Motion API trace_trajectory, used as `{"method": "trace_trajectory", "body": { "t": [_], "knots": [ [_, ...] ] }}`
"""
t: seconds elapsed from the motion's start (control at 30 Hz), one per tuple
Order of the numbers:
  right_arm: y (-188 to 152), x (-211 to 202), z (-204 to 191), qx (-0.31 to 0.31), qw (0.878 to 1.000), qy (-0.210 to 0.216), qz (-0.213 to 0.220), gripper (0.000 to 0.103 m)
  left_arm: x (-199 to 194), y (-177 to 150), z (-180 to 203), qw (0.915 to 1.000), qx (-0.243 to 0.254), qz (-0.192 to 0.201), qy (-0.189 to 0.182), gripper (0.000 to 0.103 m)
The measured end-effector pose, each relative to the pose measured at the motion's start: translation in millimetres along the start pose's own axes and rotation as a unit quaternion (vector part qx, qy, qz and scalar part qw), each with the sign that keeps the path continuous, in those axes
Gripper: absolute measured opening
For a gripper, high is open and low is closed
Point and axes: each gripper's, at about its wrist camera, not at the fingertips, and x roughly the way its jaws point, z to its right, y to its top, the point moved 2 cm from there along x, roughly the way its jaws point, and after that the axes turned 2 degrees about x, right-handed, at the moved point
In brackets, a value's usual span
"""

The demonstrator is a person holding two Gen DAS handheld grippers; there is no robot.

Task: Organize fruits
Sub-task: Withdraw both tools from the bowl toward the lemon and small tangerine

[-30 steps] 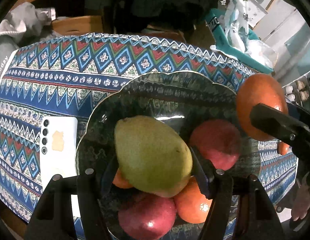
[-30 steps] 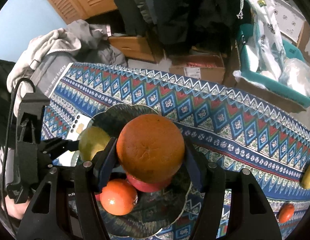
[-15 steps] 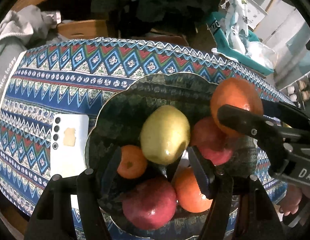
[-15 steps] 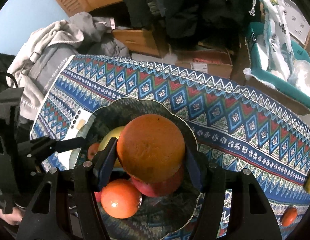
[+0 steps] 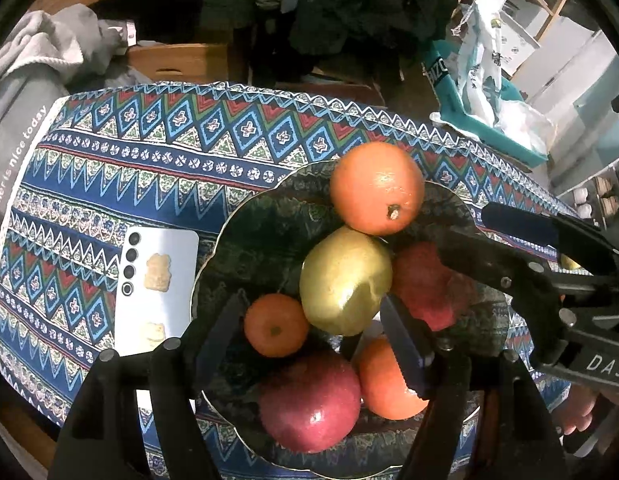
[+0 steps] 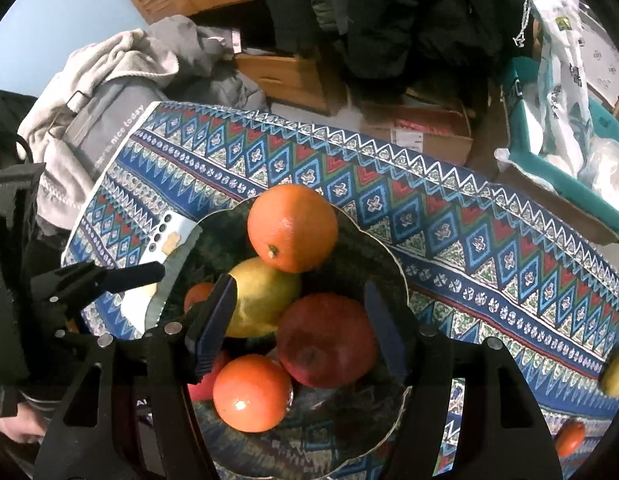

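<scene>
A dark patterned plate on the blue patterned tablecloth holds several fruits. A large orange rests at its far side against a yellow-green pear. Red apples, an orange and a small tangerine lie around them. My left gripper is open and empty above the plate. My right gripper is open and empty over the red apple; it also shows in the left wrist view.
A white phone lies left of the plate. A yellow fruit and a small orange fruit lie at the table's right end. Clothes, cardboard boxes and a teal bin with bags stand beyond the far edge.
My left gripper let go of the pear, which now lies on the plate. My right gripper opened and released the large orange onto the plate's far side, then drew back.
</scene>
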Motion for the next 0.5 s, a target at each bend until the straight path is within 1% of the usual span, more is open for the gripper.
{"method": "trace_trajectory", "body": {
  "t": [0.23, 0.5],
  "knots": [
    [-4.5, -10.0, 7.6, 0.01, 1.0, -0.006, 0.006, 0.067, -6.3, -1.5, 3.1, 1.0, 0.004, 0.005, 0.002, 0.075],
    [-11.2, -35.8, 21.3, 0.019, 0.999, -0.019, 0.025, 0.067, -17.1, -0.8, 10.6, 0.9997, 0.014, 0.018, 0.006, 0.075]
  ]
}}
